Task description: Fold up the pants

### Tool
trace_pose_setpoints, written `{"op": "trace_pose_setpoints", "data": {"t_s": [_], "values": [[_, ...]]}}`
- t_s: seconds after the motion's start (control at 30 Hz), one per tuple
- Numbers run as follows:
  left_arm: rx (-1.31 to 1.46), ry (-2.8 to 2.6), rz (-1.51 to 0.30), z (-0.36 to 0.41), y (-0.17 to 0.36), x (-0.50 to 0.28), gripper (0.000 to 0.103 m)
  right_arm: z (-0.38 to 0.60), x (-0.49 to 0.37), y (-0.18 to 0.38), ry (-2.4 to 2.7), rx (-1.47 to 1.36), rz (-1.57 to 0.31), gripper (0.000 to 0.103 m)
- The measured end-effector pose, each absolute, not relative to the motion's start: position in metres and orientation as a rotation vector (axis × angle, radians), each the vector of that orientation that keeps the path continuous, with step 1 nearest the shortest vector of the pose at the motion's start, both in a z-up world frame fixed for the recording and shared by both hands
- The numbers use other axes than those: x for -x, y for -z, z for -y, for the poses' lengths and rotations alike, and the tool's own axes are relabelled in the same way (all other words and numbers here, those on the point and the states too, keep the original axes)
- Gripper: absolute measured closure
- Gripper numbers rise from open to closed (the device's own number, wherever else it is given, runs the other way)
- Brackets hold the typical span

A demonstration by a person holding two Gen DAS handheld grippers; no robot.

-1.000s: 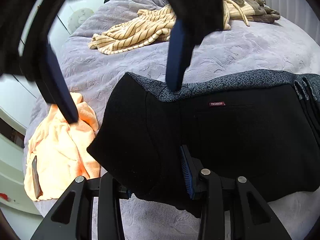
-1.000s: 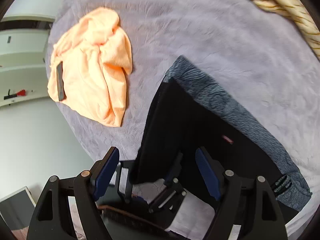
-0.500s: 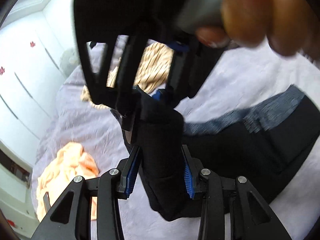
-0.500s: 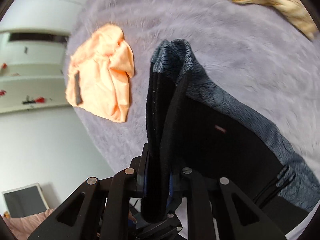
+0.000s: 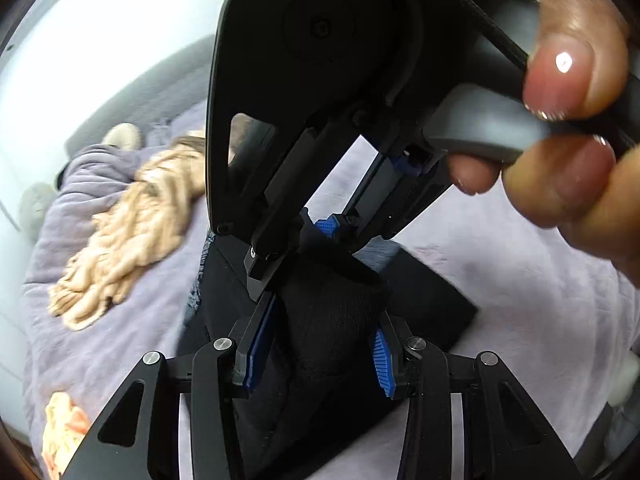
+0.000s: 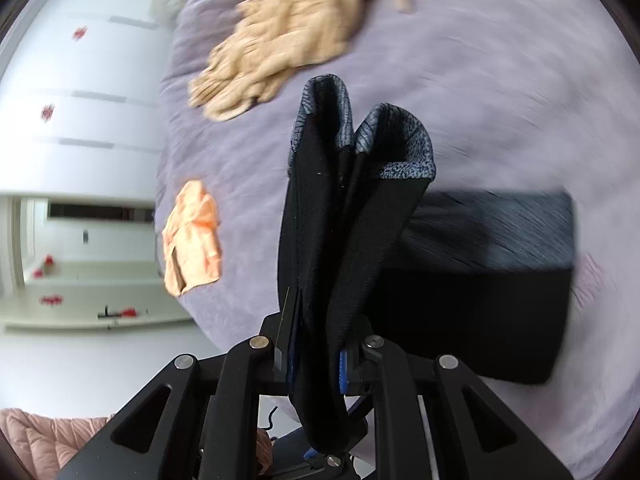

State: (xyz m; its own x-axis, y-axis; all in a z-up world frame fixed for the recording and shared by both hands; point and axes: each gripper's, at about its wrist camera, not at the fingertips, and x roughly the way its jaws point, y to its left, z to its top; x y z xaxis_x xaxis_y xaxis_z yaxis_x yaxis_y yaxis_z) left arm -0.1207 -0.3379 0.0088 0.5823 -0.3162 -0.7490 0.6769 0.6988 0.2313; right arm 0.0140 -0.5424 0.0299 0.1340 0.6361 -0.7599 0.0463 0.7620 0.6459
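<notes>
Black pants (image 6: 340, 240) with a mottled grey waistband are what we see in both wrist views, partly lifted off a wide lilac plush bedspread (image 6: 500, 80) that fills most of each picture; the rest of the garment lies flat on the bedspread as a dark folded slab to the right in the right wrist view, blurred by motion. On the far part of the bedspread we see a crumpled beige striped garment (image 6: 288, 36), also blurred, and nearer the bed's edge a smaller bunched orange cloth (image 6: 194, 236); the two lie well apart, and neither touches the pants. Beyond the bed's edge stand white cupboard fronts (image 6: 88, 92) with small red marks. Our right gripper (image 6: 316, 368) has closed down within the last second and now clamps a thick gathered fold of the pants between its blue pads, the waistband end standing up above the fingers in two rounded loops. Our left gripper (image 5: 316, 350) is pinched on another bunch of the same black cloth, its blue pads (image 5: 260, 344) pressing the fabric from both sides. In the left wrist view the right gripper looms just above and ahead, nearly touching the left, and a person's fingers (image 5: 568, 80) wrap its grey handle.
</notes>
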Motion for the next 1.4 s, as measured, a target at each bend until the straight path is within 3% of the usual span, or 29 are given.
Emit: {"op": "trace_pose_setpoints", "data": {"t_s": [0.23, 0.3, 0.37, 0.4, 0.57, 0.7, 0.8, 0.87, 0.9, 0.97, 1.07, 1.17, 1.23, 1.4], "values": [[-0.61, 0.665, -0.931, 0.388, 0.061, 0.12, 0.059, 0.607, 0.007, 0.064, -0.338, -0.692, -1.46, 0.086], [-0.588, 0.682, -0.949, 0.377, 0.058, 0.121, 0.056, 0.61, 0.01, 0.083, -0.32, -0.719, -1.482, 0.079], [-0.541, 0.696, -0.96, 0.355, 0.048, 0.119, 0.039, 0.611, 0.015, 0.084, -0.324, -0.725, -1.472, 0.076], [-0.521, 0.683, -0.963, 0.343, 0.041, 0.117, 0.027, 0.612, 0.018, 0.081, -0.317, -0.715, -1.464, 0.066], [-0.438, 0.545, -0.995, 0.299, 0.032, 0.094, 0.027, 0.634, 0.033, 0.058, -0.177, -0.584, -1.443, 0.062], [-0.408, 0.359, -1.122, 0.248, 0.062, 0.052, 0.027, 0.631, 0.05, 0.04, -0.168, -0.651, -1.383, 0.062], [-0.316, 0.287, -1.22, 0.221, 0.086, 0.027, 0.027, 0.621, 0.062, 0.048, -0.162, -0.666, -1.408, 0.056], [-0.28, 0.283, -1.275, 0.207, 0.101, 0.024, 0.027, 0.613, 0.065, 0.061, -0.15, -0.689, -1.442, 0.058], [-0.265, 0.279, -1.283, 0.198, 0.104, 0.032, 0.027, 0.608, 0.067, 0.062, -0.159, -0.685, -1.437, 0.069], [-0.261, 0.28, -1.28, 0.201, 0.111, 0.046, 0.027, 0.597, 0.07, 0.061, -0.121, -0.56, -1.446, 0.072], [-0.271, 0.288, -1.283, 0.204, 0.106, 0.05, 0.027, 0.581, 0.068, 0.073, -0.037, -0.409, -1.504, 0.072], [-0.234, 0.283, -1.305, 0.198, 0.089, 0.045, 0.026, 0.584, 0.075, 0.068, -0.027, -0.448, -1.483, 0.072], [-0.224, 0.272, -1.319, 0.198, 0.078, 0.044, 0.016, 0.588, 0.08, 0.063, -0.035, -0.471, -1.474, 0.072], [-0.204, 0.265, -1.349, 0.192, 0.08, 0.038, 0.015, 0.595, 0.091, 0.057, -0.003, -0.473, -1.476, 0.071]]}}
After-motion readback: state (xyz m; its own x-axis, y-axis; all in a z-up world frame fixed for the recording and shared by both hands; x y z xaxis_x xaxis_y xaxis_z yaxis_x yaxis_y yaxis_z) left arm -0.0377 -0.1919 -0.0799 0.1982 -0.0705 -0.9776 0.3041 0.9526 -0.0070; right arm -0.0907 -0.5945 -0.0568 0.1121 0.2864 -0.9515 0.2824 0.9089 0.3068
